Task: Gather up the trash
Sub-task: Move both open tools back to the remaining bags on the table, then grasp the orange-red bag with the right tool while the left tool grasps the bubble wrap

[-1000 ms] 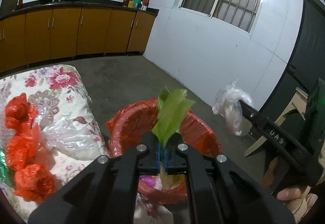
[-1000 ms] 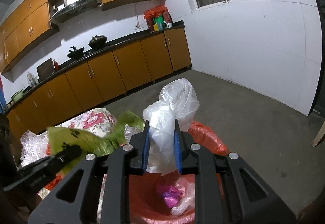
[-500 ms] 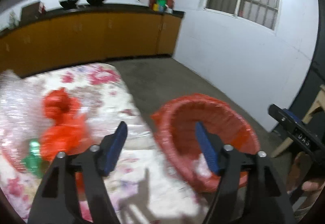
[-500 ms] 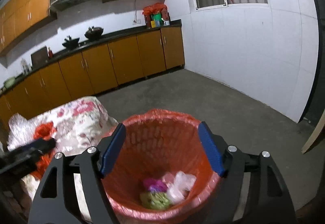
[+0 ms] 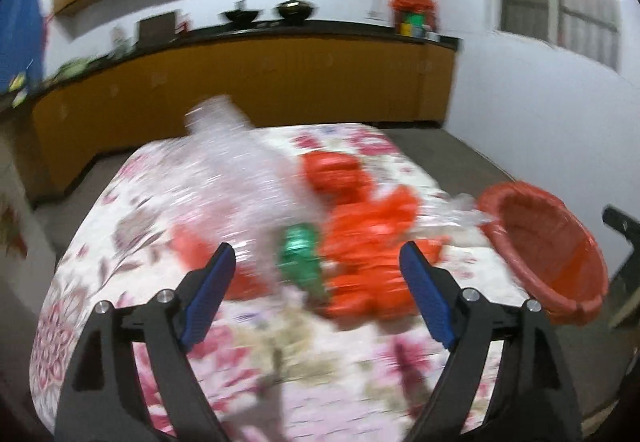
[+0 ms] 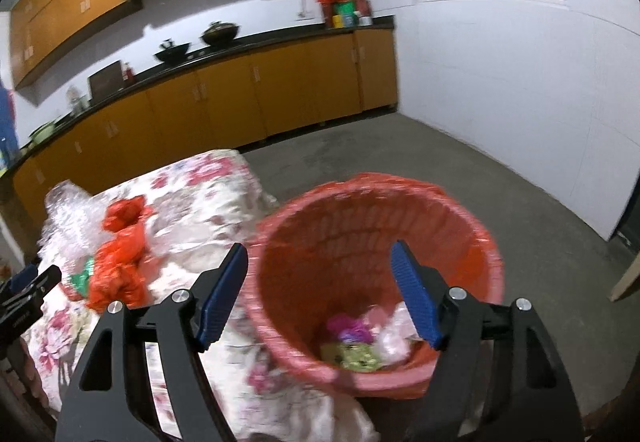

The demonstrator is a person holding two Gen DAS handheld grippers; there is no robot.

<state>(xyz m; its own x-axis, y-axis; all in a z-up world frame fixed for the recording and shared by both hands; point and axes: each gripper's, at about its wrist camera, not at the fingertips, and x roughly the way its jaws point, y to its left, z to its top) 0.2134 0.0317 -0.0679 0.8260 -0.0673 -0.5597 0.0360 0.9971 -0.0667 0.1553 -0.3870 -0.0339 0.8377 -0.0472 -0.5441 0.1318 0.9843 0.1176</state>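
A red basket (image 6: 372,242) lined with a red bag stands on the floor beside the floral-cloth table (image 5: 300,362); it holds a green wrapper (image 6: 354,356), a pink scrap and clear plastic. It also shows in the left wrist view (image 5: 548,242). My right gripper (image 6: 320,298) is open and empty above the basket. My left gripper (image 5: 316,294) is open and empty over the table, facing crumpled red bags (image 5: 368,226), a green wrapper (image 5: 302,258) and clear bubble wrap (image 5: 232,177). The left view is blurred.
Orange kitchen cabinets (image 6: 240,97) run along the back wall, with pots on the counter. Grey concrete floor (image 6: 440,169) lies to the right of the basket. A wooden board (image 6: 626,278) leans at the far right. The left gripper's tip shows in the right wrist view (image 6: 28,290).
Both grippers opened and dropped the green wrapper and the clear plastic bag into the basket. My left gripper has swung left from the basket to over the table's trash.
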